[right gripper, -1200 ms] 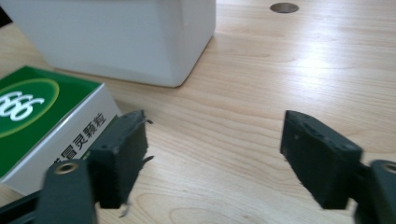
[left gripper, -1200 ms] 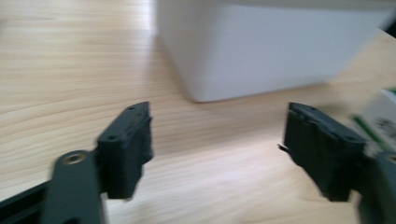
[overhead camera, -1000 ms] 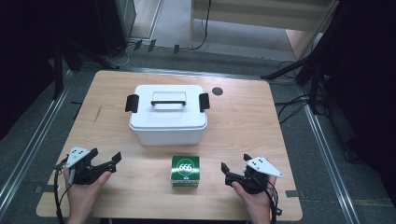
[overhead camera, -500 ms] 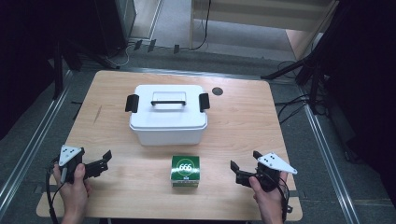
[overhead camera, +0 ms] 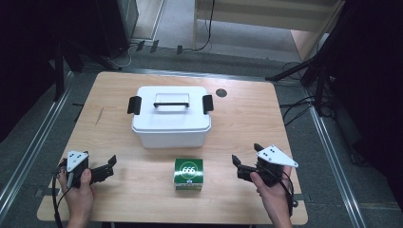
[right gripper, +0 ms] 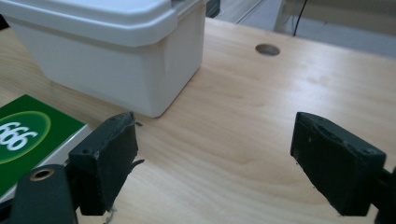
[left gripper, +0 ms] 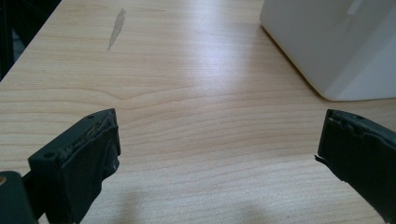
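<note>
A white lidded box [overhead camera: 171, 121] with a black handle and black side clips stands mid-table. In front of it lies a small green box [overhead camera: 188, 173] marked 666. My left gripper [overhead camera: 108, 167] rests at the near left of the table, pointing right. Its jaws have just been opening and stand wide open over bare wood [left gripper: 219, 135], the white box [left gripper: 327, 42] ahead to the right. My right gripper [overhead camera: 237, 167] hovers at the near right and points left. Its jaws have just been closing a little but are open with nothing between them [right gripper: 212, 135]. Beyond them are the white box [right gripper: 107, 51] and green box [right gripper: 32, 135].
The wooden table [overhead camera: 247, 118] has a round cable hole [overhead camera: 221, 92] at its back right and a grey smear [left gripper: 116, 28] on the left. Cables and stands lie on the floor around it. Bare wood lies between each gripper and the boxes.
The right gripper has drifted a little right and lifted slightly. The left hand has stayed almost in place at the near left. Both boxes are unmoved.
</note>
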A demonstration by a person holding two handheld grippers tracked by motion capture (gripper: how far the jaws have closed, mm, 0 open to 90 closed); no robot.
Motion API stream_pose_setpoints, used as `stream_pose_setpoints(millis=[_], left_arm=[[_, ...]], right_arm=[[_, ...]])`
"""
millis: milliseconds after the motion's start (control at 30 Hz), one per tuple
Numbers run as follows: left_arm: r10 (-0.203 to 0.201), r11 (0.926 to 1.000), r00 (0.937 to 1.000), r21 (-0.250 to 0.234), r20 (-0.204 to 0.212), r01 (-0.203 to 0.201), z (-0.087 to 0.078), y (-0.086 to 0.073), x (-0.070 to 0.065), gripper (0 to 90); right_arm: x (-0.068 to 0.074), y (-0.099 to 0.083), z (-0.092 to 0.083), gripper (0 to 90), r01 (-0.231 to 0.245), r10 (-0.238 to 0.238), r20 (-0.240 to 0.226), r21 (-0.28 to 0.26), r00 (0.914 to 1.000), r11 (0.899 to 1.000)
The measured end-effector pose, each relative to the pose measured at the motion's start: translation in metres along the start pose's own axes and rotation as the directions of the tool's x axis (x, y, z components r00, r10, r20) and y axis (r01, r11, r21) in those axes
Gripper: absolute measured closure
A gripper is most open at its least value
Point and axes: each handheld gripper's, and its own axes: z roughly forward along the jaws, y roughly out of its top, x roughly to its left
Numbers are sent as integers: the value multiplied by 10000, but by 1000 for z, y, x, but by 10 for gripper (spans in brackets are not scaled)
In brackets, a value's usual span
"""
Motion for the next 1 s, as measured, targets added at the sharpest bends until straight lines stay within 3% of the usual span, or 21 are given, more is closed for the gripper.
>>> stream_pose_setpoints(millis=[133,167,200,267,367,533,733,767,800,833,867,900,933,1000], left_arm=[[-10,10000,10000,10,-39,10,1,0,-1,1],[7,10000,9999,-13,-103,-7,1,0,-1,1],[35,10000,9998,-64,-185,-36,1,0,-1,1],[58,9999,9997,-88,-232,-60,1,0,-2,1],[153,9999,9993,-65,-353,-156,2,0,-2,1],[-168,9998,9995,-70,-257,166,2,1,1,1],[-319,9990,9968,-339,-735,295,1,0,1,1],[-319,9990,9968,-339,-735,295,1,0,1,1],[-259,9991,9967,-352,-771,232,1,0,0,1],[-259,9991,9967,-352,-771,232,1,0,0,1],[-311,9990,9968,-330,-740,287,1,0,0,1],[-377,9989,9970,-317,-670,356,1,0,1,1],[-514,9984,9972,-247,-540,502,1,1,3,1],[-704,9973,9965,-244,-441,694,1,2,6,1]], right_arm=[[3,16,3,209,776,-771,302,-176,9966,9968],[3,19,4,242,896,-887,239,-371,9958,9953],[0,25,6,287,1006,-1024,-246,-657,9944,9927],[-1,29,6,303,1063,-1090,-340,-745,9935,9915],[-2,41,10,326,1266,-1300,-425,-738,9906,9892],[-3,70,23,367,1651,-1682,-1003,-382,9806,9855],[0,99,38,317,2230,-2113,-2027,366,9562,9741],[0,99,38,317,2230,-2113,-2027,366,9562,9741],[2,106,43,298,2409,-2234,-2376,471,9453,9694],[2,106,43,298,2409,-2234,-2376,471,9453,9694],[3,109,47,300,2460,-2228,-2629,587,9388,9675],[4,112,50,304,2585,-2294,-2781,725,9328,9633],[7,117,60,314,2923,-2511,-2944,1046,9221,9506],[10,123,69,311,3234,-2685,-3193,1327,9088,9369]])
